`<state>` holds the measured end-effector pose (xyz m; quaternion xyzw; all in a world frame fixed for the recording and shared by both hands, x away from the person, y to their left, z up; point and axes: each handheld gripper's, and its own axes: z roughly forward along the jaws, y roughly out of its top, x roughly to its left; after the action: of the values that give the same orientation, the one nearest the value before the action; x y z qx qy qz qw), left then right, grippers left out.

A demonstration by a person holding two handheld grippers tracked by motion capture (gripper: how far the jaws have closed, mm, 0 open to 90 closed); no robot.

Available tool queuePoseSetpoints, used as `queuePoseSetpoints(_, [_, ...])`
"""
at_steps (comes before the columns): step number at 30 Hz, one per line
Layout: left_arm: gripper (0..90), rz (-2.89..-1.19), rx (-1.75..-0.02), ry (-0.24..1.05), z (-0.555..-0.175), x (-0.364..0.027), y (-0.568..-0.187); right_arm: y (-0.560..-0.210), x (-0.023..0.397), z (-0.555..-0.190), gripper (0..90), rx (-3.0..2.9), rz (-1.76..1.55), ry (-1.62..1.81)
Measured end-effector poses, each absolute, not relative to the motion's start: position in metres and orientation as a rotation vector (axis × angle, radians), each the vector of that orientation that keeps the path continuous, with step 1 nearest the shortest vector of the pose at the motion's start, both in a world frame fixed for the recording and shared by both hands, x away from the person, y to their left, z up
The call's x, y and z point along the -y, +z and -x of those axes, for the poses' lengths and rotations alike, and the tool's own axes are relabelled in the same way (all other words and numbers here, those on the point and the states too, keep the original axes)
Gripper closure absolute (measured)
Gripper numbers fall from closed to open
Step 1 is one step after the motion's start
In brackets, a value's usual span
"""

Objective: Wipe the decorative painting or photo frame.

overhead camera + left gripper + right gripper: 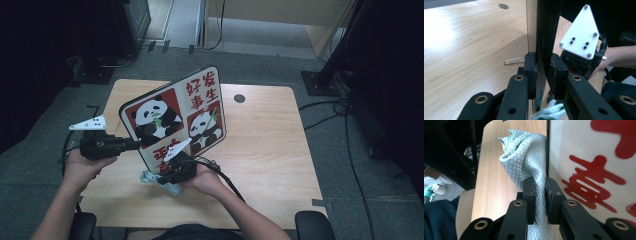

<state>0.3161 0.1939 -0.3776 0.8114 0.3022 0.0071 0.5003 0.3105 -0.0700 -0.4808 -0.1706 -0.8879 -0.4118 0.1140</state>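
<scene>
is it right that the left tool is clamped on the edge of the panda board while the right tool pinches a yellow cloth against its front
Not quite: the cloth is pale green, not yellow, as the right gripper view shows. The rest holds: the left tool is clamped on the edge of the panda board, and the right tool pinches the cloth beside its printed front.

The counter (pixel 270 145) is pale wood-grain laminate, smooth with a soft sheen that catches a bright glare at the upper left of the left gripper view. The panda board (pixel 172 116) has a glossy, smooth printed face in red, white and black, with a dark edge. The cloth (pixel 524 157) is a pale green fabric, matt, woven in a small raised diamond pattern and crumpled into soft folds. Both sets of jaws look like matt black plastic with brass-coloured rivets. A thin wire clip (pixel 513 60) looks like bare metal.
</scene>
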Motion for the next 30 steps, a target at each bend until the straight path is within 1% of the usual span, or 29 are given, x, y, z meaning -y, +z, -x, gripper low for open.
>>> queuePoseSetpoints(15, [78.5, -1.958, -0.740, 0.026, -0.316, -0.194, -0.378, -0.454, 0.088, -0.309, 80.9, 2.583, 0.456, -1.273])
queuePoseSetpoints(19, [78.5, -1.958, -0.741, 0.028, -0.315, -0.194, -0.378, -0.447, 0.093, -0.313, 81.0, 2.574, 0.477, -1.292])
queuePoseSetpoints(24, [78.4, -1.954, -0.743, 0.022, -0.316, -0.194, -0.378, -0.429, 0.102, -0.316, 81.0, 2.570, 0.499, -1.325])
queuePoseSetpoints(30, [78.5, -1.957, -0.740, 0.022, -0.316, -0.194, -0.378, -0.423, 0.107, -0.317, 81.0, 2.558, 0.531, -1.322])
